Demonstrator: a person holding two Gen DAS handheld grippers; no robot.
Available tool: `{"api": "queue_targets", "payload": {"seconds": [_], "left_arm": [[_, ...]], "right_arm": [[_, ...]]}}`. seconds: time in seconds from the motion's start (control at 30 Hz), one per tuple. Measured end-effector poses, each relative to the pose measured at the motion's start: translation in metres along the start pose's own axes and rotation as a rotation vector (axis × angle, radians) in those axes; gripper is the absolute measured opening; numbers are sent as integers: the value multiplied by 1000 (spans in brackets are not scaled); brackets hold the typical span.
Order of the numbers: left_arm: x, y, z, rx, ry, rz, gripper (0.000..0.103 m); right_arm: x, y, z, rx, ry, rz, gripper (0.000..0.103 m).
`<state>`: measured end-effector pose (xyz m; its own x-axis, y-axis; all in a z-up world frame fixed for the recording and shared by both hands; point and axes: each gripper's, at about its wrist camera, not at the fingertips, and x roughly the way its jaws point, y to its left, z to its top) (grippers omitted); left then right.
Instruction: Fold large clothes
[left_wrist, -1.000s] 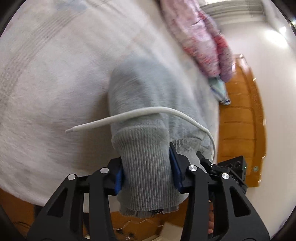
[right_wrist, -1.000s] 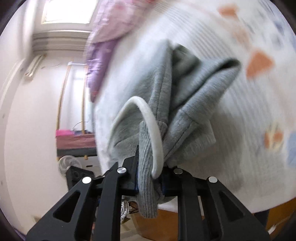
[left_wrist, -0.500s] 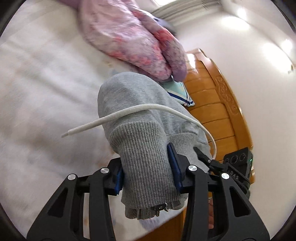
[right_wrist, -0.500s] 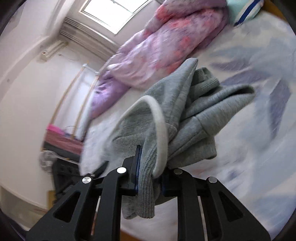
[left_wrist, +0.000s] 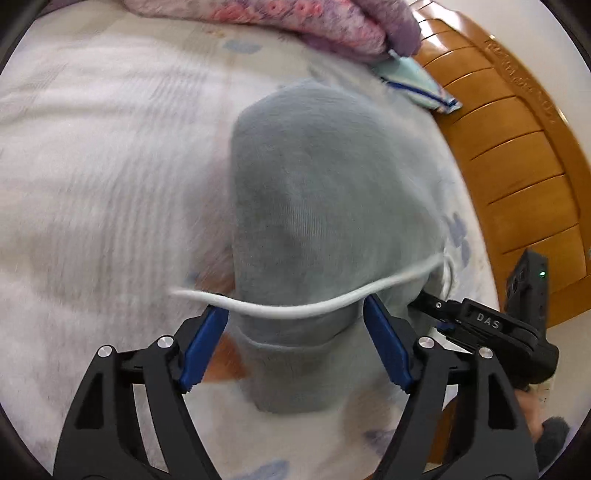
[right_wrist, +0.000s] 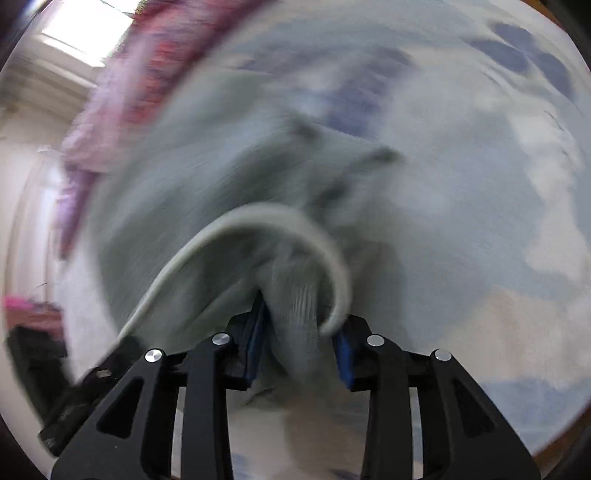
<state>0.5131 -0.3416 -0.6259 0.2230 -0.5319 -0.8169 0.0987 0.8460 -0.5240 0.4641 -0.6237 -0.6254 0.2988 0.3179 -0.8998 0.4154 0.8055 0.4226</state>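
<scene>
Both grippers hold the grey sweatpants (left_wrist: 325, 206) by the ribbed waistband, above a bed (left_wrist: 96, 155) with a pale patterned sheet. In the left wrist view the left gripper (left_wrist: 295, 343) has its blue pads (left_wrist: 202, 345) set wide, the thick band bunched between them, and the cloth seems to fill the gap; the jaws look closed on it as far as the bulk allows. In the right wrist view, which is heavily blurred, the right gripper (right_wrist: 299, 347) stands narrower, its pads pinching a ribbed bunch of the same band. A white drawstring (left_wrist: 295, 310) loops across in front of the left jaws and arches over the right ones. The legs of the garment trail away toward the far side, where a pink quilt (left_wrist: 295, 26) lies, with a wooden headboard (left_wrist: 517, 147) at the right. The step in hand appears to be laying the garment out flat on the sheet. To do it well, both hands should travel together and keep the waistband taut between them, so the legs fall straight and not twisted. Lower the far end first, then the band, near the middle of the bed and clear of the quilt. The drawstring could snag on a finger at release, so open the jaws fully and draw back low and straight.
</scene>
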Motion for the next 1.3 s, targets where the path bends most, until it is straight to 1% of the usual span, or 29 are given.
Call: {"api": "queue_targets", "payload": {"seconds": [0.03, 0.07, 0.13, 0.2, 0.23, 0.3, 0.37, 0.47, 0.53, 0.57, 0.6, 0.63, 0.67, 0.7, 0.73, 0.77, 0.9, 0.97, 1.07, 1.2, 1.3], "left_arm": [[2, 4, -4, -9, 9, 23, 80], [3, 9, -10, -20, 14, 32, 83], [2, 11, -14, -30, 15, 39, 84], [-4, 10, -17, -11, 12, 61, 86], [-7, 7, -17, 2, 15, 86, 87], [-13, 3, -18, 16, 25, 113, 87], [-25, 0, -19, 29, 19, 135, 89], [-53, -9, -19, 54, -3, 179, 90], [-74, -18, -16, 79, -40, 229, 91], [-84, -21, -16, 85, -48, 254, 91], [-93, -24, -16, 91, -52, 268, 91], [-105, -28, -16, 100, -62, 289, 91], [-117, -32, -17, 116, -74, 319, 91], [-129, -37, -19, 135, -85, 350, 91], [-140, -41, -20, 144, -97, 379, 91], [-149, -43, -21, 145, -108, 390, 91], [-190, -47, -25, 129, -126, 419, 92], [-213, -49, -27, 114, -137, 405, 92], [-249, -56, -34, 119, -171, 394, 92], [-295, -64, -41, 152, -215, 400, 92], [-335, -65, -46, 181, -263, 413, 92]], "right_arm": [[5, -12, -5, 34, 24, 13, 31], [6, -17, -8, 39, 25, -14, 36], [9, -21, -15, 34, 31, -52, 37], [10, -18, -18, 39, 27, -78, 37], [10, -14, -20, 37, 33, -102, 37], [4, -1, -25, -6, 39, -169, 38], [-9, 21, -30, -63, 14, -202, 38], [-35, 61, -40, -157, -38, -225, 39], [-52, 88, -48, -220, -65, -218, 40], [-59, 104, -52, -246, -71, -212, 43], [-67, 112, -56, -264, -80, -208, 46], [-75, 125, -57, -280, -91, -214, 50], [-82, 133, -61, -296, -98, -213, 54], [-91, 145, -66, -315, -109, -208, 54], [-100, 157, -72, -328, -119, -221, 59], [-102, 161, -66, -334, -120, -229, 66], [-130, 184, -79, -356, -120, -223, 73], [-144, 196, -90, -368, -135, -218, 83], [-166, 217, -106, -402, -170, -230, 84], [-191, 246, -133, -430, -215, -262, 85], [-213, 263, -150, -444, -248, -257, 90]]}}
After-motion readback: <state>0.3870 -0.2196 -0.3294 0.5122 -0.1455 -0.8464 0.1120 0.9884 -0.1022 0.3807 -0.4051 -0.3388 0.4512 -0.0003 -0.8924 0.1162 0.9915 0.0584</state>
